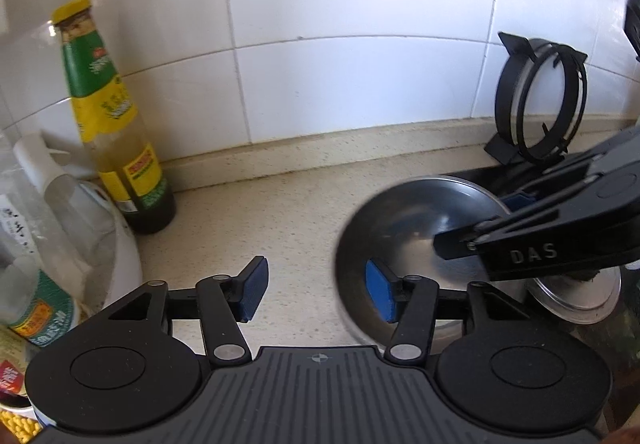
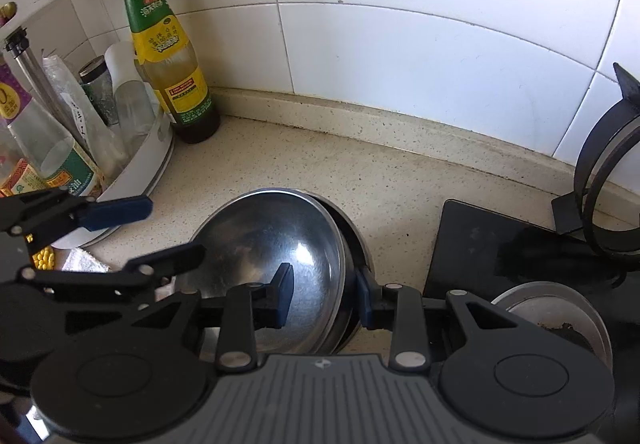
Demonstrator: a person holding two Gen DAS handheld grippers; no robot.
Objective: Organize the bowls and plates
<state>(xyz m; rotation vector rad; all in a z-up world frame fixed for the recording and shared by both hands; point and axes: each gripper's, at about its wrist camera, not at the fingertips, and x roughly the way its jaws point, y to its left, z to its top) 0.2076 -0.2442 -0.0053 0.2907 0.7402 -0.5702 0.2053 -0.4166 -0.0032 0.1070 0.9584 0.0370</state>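
Observation:
A steel bowl (image 2: pixel 272 244) sits tilted inside a second steel bowl (image 2: pixel 352 240) on the beige counter. My right gripper (image 2: pixel 324 298) straddles the right rim of the bowls, one pad inside and one outside, jaws a hand-width apart; whether it pinches the rim I cannot tell. In the left wrist view the bowl (image 1: pixel 404 228) is at the right, with the right gripper (image 1: pixel 472 220) over its rim. My left gripper (image 1: pixel 316 290) is open and empty just left of the bowl; it also shows in the right wrist view (image 2: pixel 156 228).
A yellow-capped sauce bottle (image 1: pixel 116 132) stands by the tiled wall. A white round rack (image 2: pixel 140 168) with several bottles is at the left. A black stove top (image 2: pixel 480 244), a black pot ring (image 1: pixel 540 100) and a steel burner cap (image 2: pixel 556 316) are at the right.

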